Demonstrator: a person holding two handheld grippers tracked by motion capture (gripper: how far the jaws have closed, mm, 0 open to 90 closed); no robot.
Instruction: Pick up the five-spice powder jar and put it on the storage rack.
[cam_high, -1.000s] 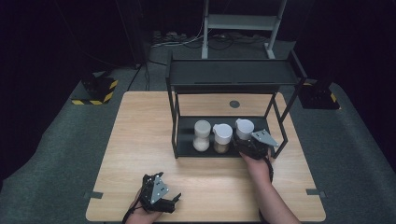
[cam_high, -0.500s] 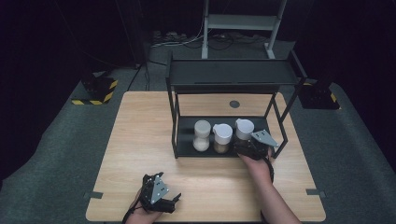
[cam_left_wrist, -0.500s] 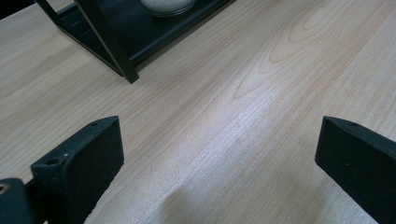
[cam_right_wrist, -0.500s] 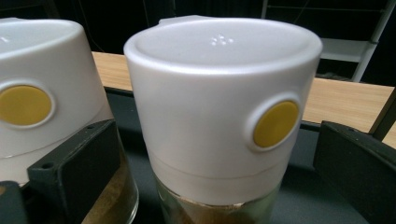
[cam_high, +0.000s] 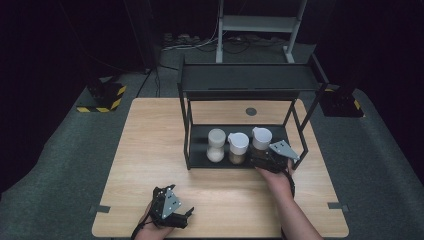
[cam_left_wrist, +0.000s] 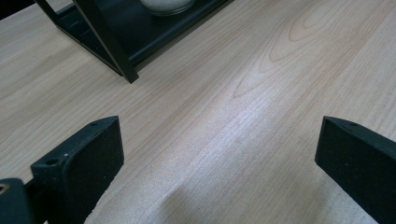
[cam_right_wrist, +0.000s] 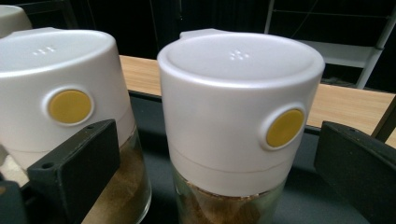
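At the near edge of the wooden surface (cam_high: 150, 150) the left gripper (cam_high: 172, 212) rests with its jaws wide open and nothing between them; in the left gripper view there is bare wood ahead and a corner of the black rack (cam_left_wrist: 116, 51). Farther on, the right gripper (cam_high: 267, 159) is at the front of the rack's lower shelf (cam_high: 200, 159). Its jaws have just been opening and now stand wide on both sides of the rightmost jar (cam_right_wrist: 240, 116), without pressing it. This jar, with a white cap and brown powder inside, stands upright on the shelf, just beside the middle jar (cam_right_wrist: 65, 98); a third jar (cam_high: 216, 145) stands at the left. I judge that the placing of this jar is done and that what is left is to draw the gripper back.
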